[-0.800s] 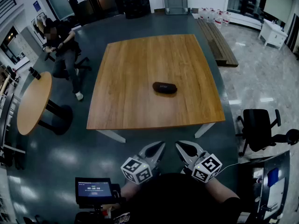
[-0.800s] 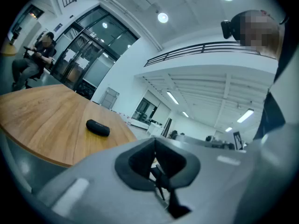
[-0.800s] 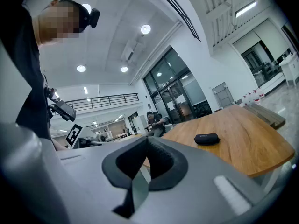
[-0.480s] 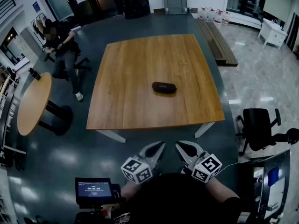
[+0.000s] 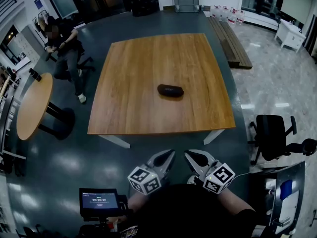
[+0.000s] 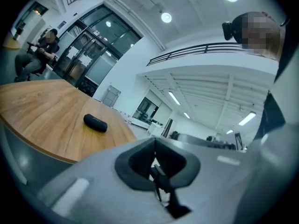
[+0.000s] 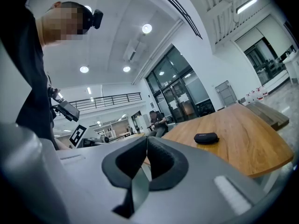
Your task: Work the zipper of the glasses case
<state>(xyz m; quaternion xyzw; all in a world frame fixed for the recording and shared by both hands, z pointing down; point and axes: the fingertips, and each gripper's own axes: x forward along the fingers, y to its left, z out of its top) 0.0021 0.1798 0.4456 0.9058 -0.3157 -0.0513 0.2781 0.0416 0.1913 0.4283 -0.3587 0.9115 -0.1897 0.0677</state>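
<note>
A black zippered glasses case (image 5: 170,90) lies near the middle of the square wooden table (image 5: 148,68). The case also shows in the left gripper view (image 6: 95,122) and in the right gripper view (image 7: 206,137), small and far ahead. My left gripper (image 5: 170,156) and right gripper (image 5: 190,156) hang side by side close to my body, well short of the table's near edge. Both point level at the table, both are shut, and neither has anything between its jaws.
A round wooden table (image 5: 33,105) stands at the left, and a person sits on a chair (image 5: 62,43) beyond it. A black office chair (image 5: 275,135) is at the right. A small screen (image 5: 99,201) sits low at my left. Dark floor separates me from the table.
The table and the case have shifted slightly up and left in the head view. Both grippers have kept their place in front of me and stayed shut.
</note>
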